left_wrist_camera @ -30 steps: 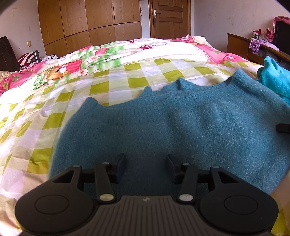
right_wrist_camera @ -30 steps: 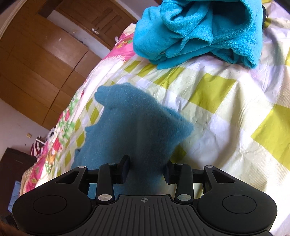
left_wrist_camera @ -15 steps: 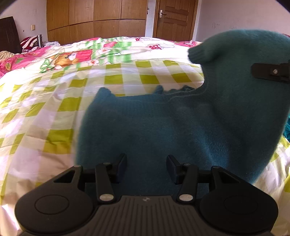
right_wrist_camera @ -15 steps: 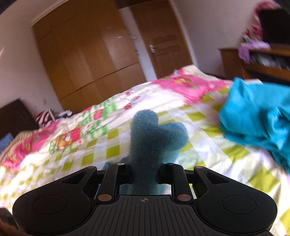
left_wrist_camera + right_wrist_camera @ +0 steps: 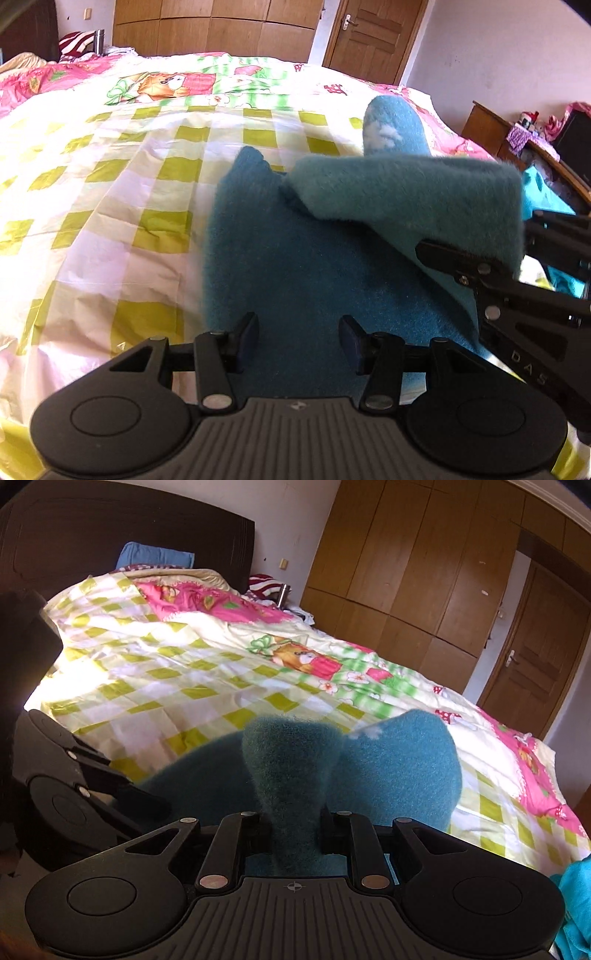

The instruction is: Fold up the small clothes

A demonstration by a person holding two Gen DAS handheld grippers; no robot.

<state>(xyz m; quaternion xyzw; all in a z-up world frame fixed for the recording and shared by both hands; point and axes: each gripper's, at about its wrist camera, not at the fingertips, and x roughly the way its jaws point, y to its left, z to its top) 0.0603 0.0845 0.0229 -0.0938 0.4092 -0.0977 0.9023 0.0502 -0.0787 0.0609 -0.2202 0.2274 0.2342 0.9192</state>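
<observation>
A small teal knitted sweater (image 5: 295, 266) lies on the checked bedspread (image 5: 110, 192). My left gripper (image 5: 299, 334) is open, low over the sweater's near edge, holding nothing. My right gripper (image 5: 295, 830) is shut on a bunched fold of the sweater (image 5: 291, 775) and holds it lifted. In the left wrist view the right gripper (image 5: 469, 266) comes in from the right, carrying the sweater's right side over the flat part. The left gripper's body (image 5: 74, 797) shows at the left of the right wrist view.
A bright turquoise garment (image 5: 543, 199) lies at the bed's right edge, also in the right wrist view (image 5: 576, 904). A wooden dresser (image 5: 491, 129) stands right. Wardrobes (image 5: 424, 565), a door (image 5: 373, 37) and a dark headboard (image 5: 110, 535) surround the bed.
My right gripper has lifted the sweater's right side and swung it leftward over the body. The left gripper stayed open at the near edge while its view turned left.
</observation>
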